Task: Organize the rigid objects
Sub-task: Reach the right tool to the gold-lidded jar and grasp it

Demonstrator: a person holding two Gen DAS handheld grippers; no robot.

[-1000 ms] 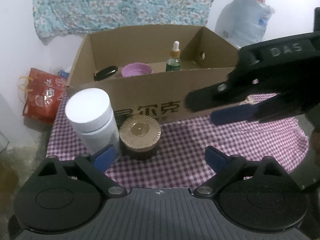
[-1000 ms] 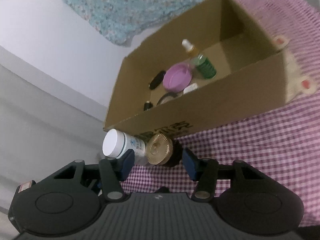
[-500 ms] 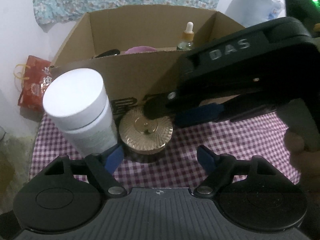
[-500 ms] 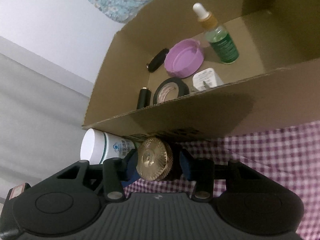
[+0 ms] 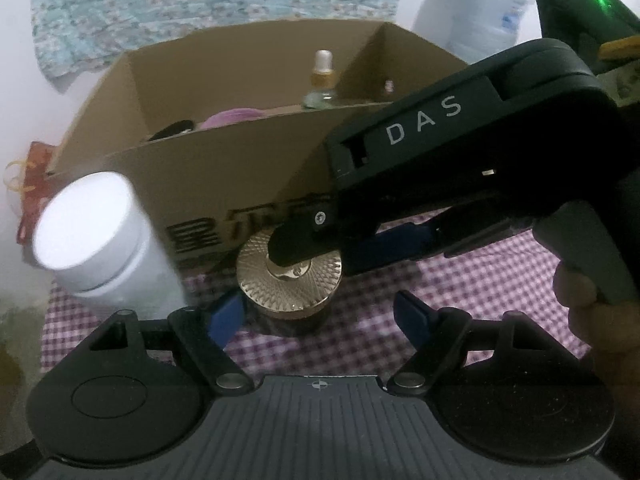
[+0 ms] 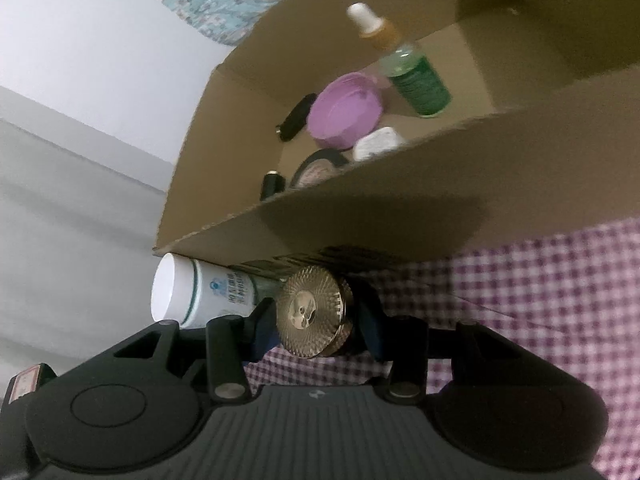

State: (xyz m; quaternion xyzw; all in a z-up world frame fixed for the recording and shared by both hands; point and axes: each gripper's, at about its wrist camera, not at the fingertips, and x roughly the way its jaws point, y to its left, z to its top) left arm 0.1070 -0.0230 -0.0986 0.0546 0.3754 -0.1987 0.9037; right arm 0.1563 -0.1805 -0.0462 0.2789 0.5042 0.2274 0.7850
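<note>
A dark jar with a gold ribbed lid [image 5: 286, 280] stands on the purple checked cloth in front of the cardboard box [image 5: 240, 184]. My right gripper [image 6: 318, 326] has its blue pads on both sides of the gold-lidded jar [image 6: 310, 312], closed on it. In the left wrist view the right gripper [image 5: 360, 248] reaches over the jar from the right. My left gripper [image 5: 320, 312] is open, just in front of the jar. A white-capped bottle [image 5: 100, 240] stands to the jar's left and also shows in the right wrist view [image 6: 204, 292].
The box holds a green dropper bottle [image 6: 412, 72], a purple lid [image 6: 346, 110], a white adapter [image 6: 376, 144], a tape roll [image 6: 316, 166] and two black items [image 6: 296, 116]. A water jug [image 5: 476, 20] stands behind on the right, a red bag [image 5: 28, 184] on the left.
My right gripper has moved in over the gold-lidded jar and its pads have closed around it. My left gripper has moved closer to the jar and white bottle.
</note>
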